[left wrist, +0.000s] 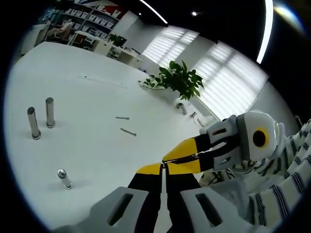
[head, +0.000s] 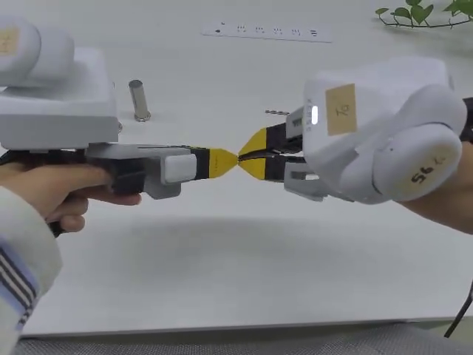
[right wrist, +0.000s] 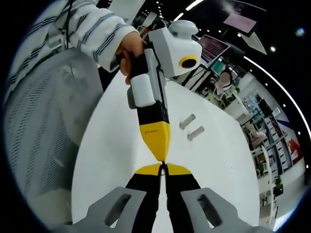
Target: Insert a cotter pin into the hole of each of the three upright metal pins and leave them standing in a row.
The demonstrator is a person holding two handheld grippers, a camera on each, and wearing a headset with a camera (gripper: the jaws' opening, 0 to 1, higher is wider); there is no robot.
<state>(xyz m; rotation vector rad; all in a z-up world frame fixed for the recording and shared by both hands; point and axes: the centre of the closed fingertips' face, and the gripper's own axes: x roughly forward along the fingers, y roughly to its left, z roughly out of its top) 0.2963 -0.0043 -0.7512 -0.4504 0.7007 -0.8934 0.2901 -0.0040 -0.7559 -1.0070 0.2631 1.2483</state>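
Observation:
My left gripper [head: 235, 160] and right gripper [head: 241, 158] meet tip to tip above the white table [head: 222, 251], both shut, yellow tips touching. I cannot make out anything held between them. In the left gripper view my own jaws [left wrist: 164, 167] are shut, with the right gripper's yellow fingertips [left wrist: 187, 155] against them. The right gripper view has my jaws [right wrist: 163, 167] shut below the left gripper's yellow fingertips [right wrist: 155, 138]. One metal pin [head: 138, 100] stands behind the left gripper. Three metal pins [left wrist: 32, 123] [left wrist: 49, 112] [left wrist: 64, 178] stand on the table. Two cotter pins [left wrist: 122, 118] [left wrist: 128, 131] lie loose.
A white power strip [head: 266, 31] lies at the table's far edge, and a green plant [head: 421, 13] is at the far right corner. A cotter pin [head: 277, 112] lies behind the right gripper. The table's front edge [head: 222, 325] is close to me.

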